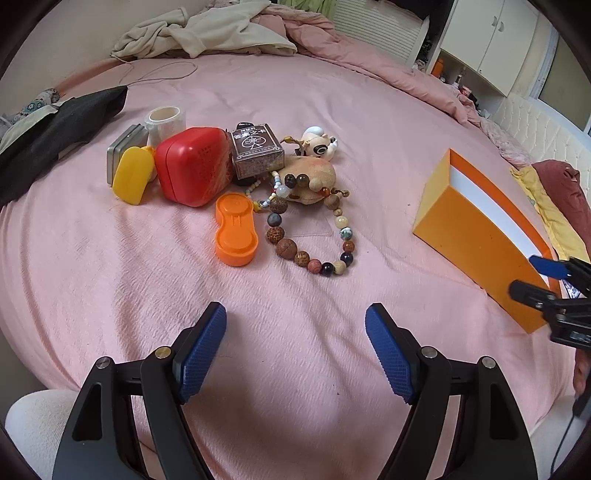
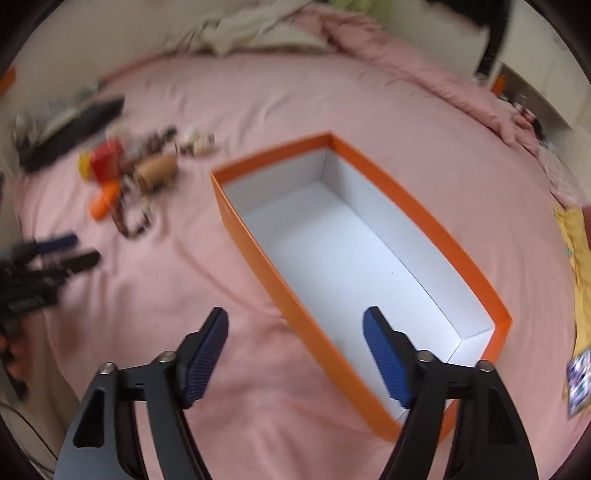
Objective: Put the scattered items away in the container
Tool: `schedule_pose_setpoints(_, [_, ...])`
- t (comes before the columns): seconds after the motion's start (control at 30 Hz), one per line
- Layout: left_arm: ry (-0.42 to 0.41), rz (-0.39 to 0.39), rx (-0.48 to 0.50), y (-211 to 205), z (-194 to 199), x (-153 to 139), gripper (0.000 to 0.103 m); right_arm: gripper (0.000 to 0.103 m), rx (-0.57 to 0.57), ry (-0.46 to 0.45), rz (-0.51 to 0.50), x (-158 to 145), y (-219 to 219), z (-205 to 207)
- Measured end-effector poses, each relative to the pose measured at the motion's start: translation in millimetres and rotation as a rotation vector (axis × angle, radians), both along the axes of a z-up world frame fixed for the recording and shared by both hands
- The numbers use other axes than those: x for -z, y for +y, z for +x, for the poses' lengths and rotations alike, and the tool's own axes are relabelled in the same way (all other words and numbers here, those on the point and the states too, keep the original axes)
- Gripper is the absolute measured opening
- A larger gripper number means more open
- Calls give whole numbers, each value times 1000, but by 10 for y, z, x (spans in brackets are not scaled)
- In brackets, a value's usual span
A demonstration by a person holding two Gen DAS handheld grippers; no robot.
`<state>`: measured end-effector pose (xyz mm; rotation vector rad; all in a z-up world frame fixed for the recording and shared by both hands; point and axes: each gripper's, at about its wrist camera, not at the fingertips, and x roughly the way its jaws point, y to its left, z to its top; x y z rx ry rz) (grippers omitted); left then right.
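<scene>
A pile of small items lies on the pink bed: a red case (image 1: 192, 166), a yellow piece (image 1: 133, 179), an orange double-round case (image 1: 234, 230), a bead bracelet (image 1: 314, 254), a card box (image 1: 256, 151), a tan plush (image 1: 310, 177), a little figure (image 1: 317, 142), a tape roll (image 1: 166, 120) and a metal tin (image 1: 123, 147). My left gripper (image 1: 295, 332) hovers open just short of the pile, holding nothing. To the right stands the orange box (image 1: 472, 240), white and bare inside. My right gripper (image 2: 295, 332) is open above its near long wall (image 2: 255, 251), empty.
A black cloth (image 1: 62, 129) lies left of the pile. Crumpled blankets (image 1: 207, 33) sit along the far edge of the bed. A yellow cloth (image 1: 554, 218) lies beyond the box. A knee in white (image 1: 33, 424) shows at the lower left.
</scene>
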<state>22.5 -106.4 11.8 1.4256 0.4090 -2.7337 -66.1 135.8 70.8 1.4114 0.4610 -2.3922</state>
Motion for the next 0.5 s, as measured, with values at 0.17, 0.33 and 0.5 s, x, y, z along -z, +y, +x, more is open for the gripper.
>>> schedule_pose_setpoints(0.17, [-3,-22,7,50,-13,16,81,15,-16,-165,13,295,93,-153])
schedule_pose_setpoints(0.33, [-7,-65,19,123,-38,37,81,8,127,-104,6,247,250,-17])
schedule_pose_setpoints(0.5, [-7,-76,23,139,-49,48,81,4,378,-83,-103,130,491,-56])
